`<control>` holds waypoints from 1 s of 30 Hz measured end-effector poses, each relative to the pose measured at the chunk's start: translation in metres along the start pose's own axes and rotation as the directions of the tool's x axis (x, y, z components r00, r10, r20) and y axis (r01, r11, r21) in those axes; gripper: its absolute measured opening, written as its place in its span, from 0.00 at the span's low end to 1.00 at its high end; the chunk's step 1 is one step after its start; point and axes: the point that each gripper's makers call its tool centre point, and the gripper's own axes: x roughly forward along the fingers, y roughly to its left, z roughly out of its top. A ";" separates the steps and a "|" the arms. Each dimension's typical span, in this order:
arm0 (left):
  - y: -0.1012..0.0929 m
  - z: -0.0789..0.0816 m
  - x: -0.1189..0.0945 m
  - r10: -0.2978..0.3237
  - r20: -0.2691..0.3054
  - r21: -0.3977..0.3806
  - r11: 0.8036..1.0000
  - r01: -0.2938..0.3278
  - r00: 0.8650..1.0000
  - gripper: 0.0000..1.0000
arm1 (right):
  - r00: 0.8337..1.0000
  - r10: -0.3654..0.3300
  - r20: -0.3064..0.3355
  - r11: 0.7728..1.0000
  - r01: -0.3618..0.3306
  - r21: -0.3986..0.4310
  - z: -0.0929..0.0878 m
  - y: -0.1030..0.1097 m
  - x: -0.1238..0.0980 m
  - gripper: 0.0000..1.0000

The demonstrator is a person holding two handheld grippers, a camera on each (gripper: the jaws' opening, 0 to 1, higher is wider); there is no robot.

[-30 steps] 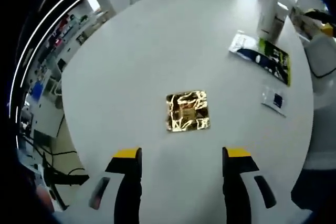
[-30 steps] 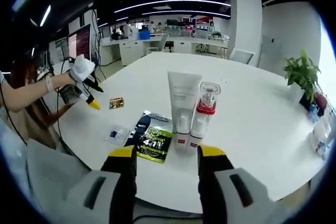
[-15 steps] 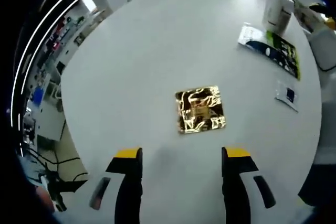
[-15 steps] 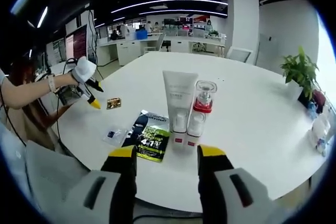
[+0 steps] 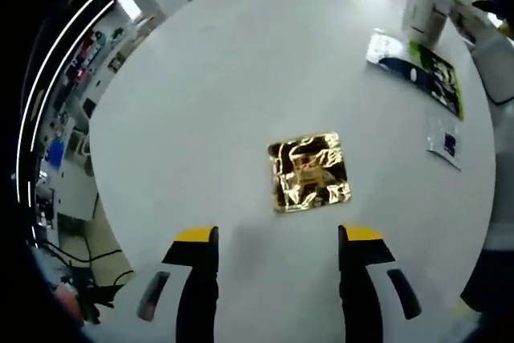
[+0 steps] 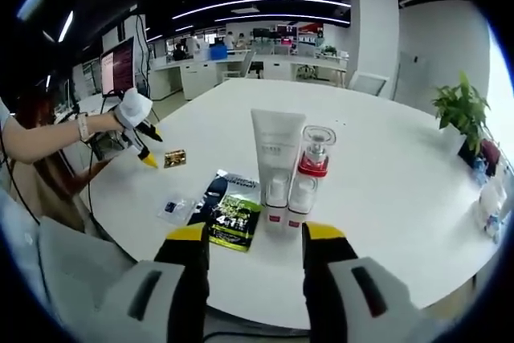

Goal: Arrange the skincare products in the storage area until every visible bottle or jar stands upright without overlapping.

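Right now the left gripper [image 5: 277,238] hangs over the white round table [image 5: 225,78] with its yellow-tipped jaws spread wide and nothing between them, aimed down at a crinkled gold foil sachet [image 5: 309,172] that lies flat just ahead of the tips. That stance reads as a lining-up for a pick: the jaws straddle a gap wider than the sachet, and the sachet sits nearly centred between them but still apart from both.

In the right gripper view, the right gripper [image 6: 251,240] is likewise released, its jaws parted and empty, held low near the table's near edge. Just beyond its tips the upright products stand together: a white tube [image 6: 277,158] on its cap and a clear bottle with a red collar [image 6: 309,168] touching or nearly touching it, with what look like two small white bottles [image 6: 289,194] in front, though their outlines blur into the tube. Beside them a dark and green packet [image 6: 229,213] and a small blue-marked sachet [image 6: 177,206] lie flat on the table.

Grouping the standing items at one spot suggests that is the storage area, and the flat pieces are well apart from it. A gloved hand [image 6: 131,108] holds the left gripper over the gold sachet there too.
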 end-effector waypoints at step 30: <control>0.008 0.048 0.026 -0.050 0.004 0.053 0.997 0.050 0.999 0.56 | 1.000 -0.003 -0.006 0.999 0.003 0.047 -0.011 -0.006 -0.001 0.46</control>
